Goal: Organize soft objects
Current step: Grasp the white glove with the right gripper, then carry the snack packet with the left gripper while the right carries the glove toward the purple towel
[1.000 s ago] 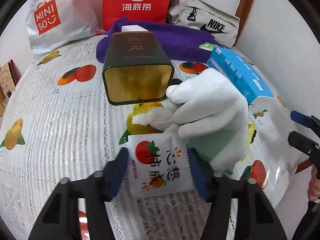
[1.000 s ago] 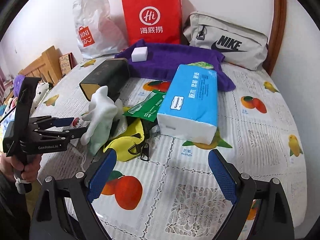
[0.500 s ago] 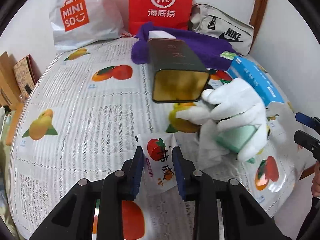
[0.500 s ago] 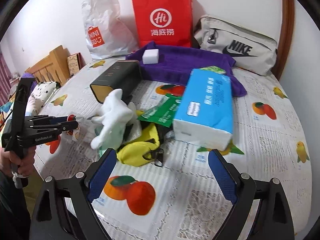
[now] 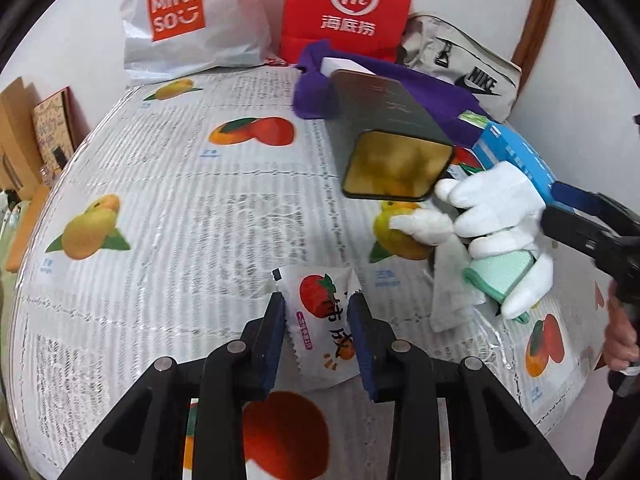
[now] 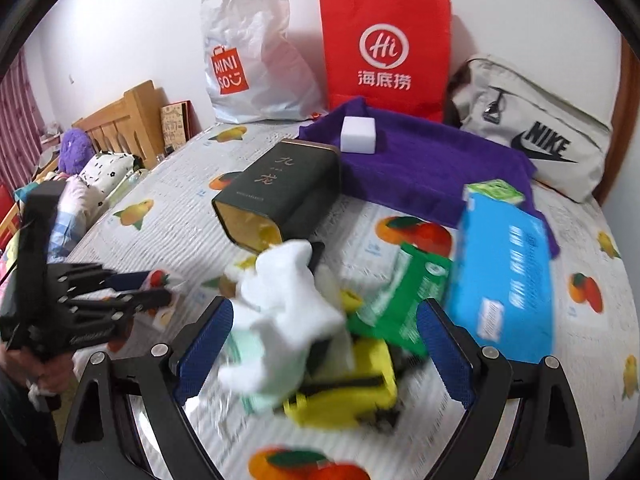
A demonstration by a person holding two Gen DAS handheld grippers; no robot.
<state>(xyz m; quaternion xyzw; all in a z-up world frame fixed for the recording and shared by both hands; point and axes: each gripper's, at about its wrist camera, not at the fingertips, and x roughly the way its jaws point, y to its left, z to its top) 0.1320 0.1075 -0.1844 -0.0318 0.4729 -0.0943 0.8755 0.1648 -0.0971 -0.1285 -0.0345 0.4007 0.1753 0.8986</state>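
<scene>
Left gripper point(image 5: 316, 336) has just squeezed its jaws onto the little snack packet point(image 5: 324, 320) near the table's point(image 5: 180, 184) front edge and pulled it away from the white glove point(image 5: 496, 220), so that one is now sorted out.

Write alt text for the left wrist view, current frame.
The left gripper pinches a small white snack packet printed with a red fruit, above a fruit-print tablecloth. To the right lie a white glove and a dark tin on its side; shopping bags stand against the back wall.
</scene>
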